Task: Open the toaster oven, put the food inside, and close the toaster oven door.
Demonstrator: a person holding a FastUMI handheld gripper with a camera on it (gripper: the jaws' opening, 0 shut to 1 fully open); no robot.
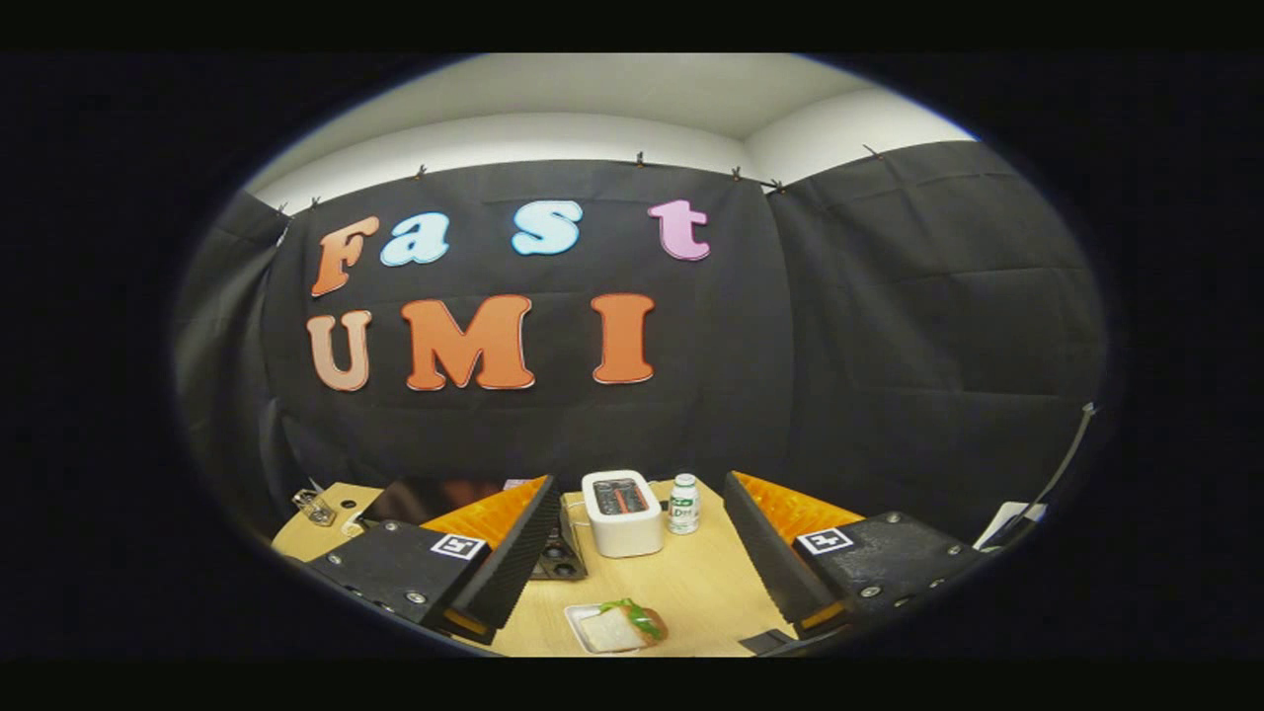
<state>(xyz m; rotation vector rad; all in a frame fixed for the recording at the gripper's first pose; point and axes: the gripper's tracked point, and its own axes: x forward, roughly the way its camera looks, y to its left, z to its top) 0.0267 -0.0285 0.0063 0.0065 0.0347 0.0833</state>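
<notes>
The claw (pixel 637 553) is released, its two fingers spread wide above a pale wooden table (pixel 701 592) with nothing between them. One small white tray (pixel 583 632), shallow and squarish, lies just ahead in the gap; in it sits one sandwich (pixel 622 627), soft white bread with a green leaf on top. Beyond the fingers stands one white toaster (pixel 622 512), a rounded box with dark slots on top. Just beside it, toward the right finger, stands one small white bottle (pixel 683 504) with a green label. Behind the left finger a dark, boxy oven (pixel 558 558) is mostly hidden; I cannot tell whether its door is open. One small clear glass item (pixel 314 506) sits far off past the left finger.
</notes>
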